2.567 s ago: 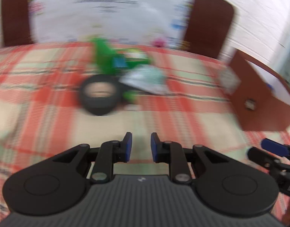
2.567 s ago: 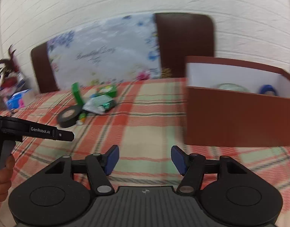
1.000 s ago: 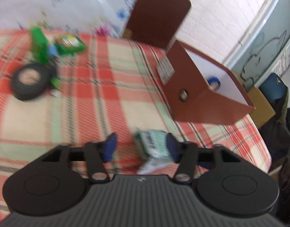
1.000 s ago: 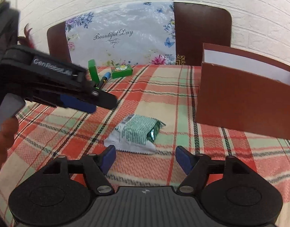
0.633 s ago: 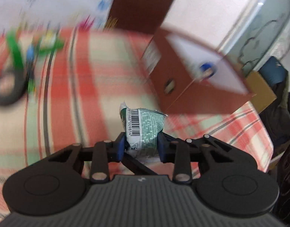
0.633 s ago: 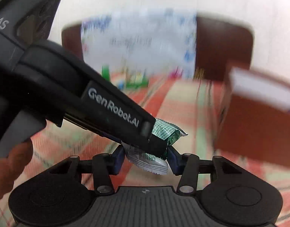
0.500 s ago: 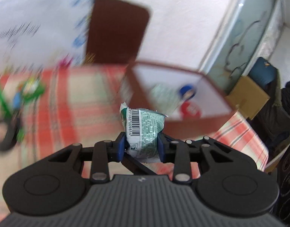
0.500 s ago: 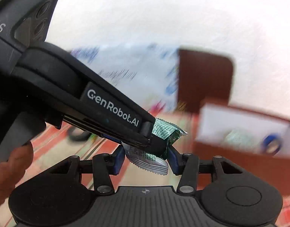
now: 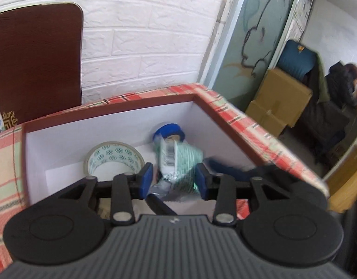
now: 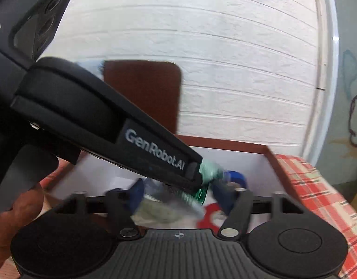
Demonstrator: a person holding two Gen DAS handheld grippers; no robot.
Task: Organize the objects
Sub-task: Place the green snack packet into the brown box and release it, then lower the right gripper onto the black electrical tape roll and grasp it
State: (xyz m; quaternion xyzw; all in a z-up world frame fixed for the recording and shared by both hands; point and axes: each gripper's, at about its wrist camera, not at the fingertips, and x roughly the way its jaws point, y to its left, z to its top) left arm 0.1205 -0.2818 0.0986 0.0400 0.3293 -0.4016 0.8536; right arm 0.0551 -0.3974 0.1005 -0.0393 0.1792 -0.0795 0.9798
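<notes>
Green packet [image 9: 178, 162] loose between parted fingers of left gripper [image 9: 173, 178] and right gripper [image 10: 176, 194], dropping into box [image 9: 108, 102] beside tape rolls; remaining worktop items unseen.

Brown box [image 9: 227, 114] on plaid tablecloth [image 9: 259, 130]

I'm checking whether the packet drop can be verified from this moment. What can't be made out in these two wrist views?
- Green packet: motion-blurred in both views, so contact with the left gripper pads is unclear.
- Box floor: near part hidden by the gripper body, left wrist view.
- Red item: partly hidden behind the right gripper, too blurred to identify.
- Blue tape roll: lower part hidden behind the packet.
</notes>
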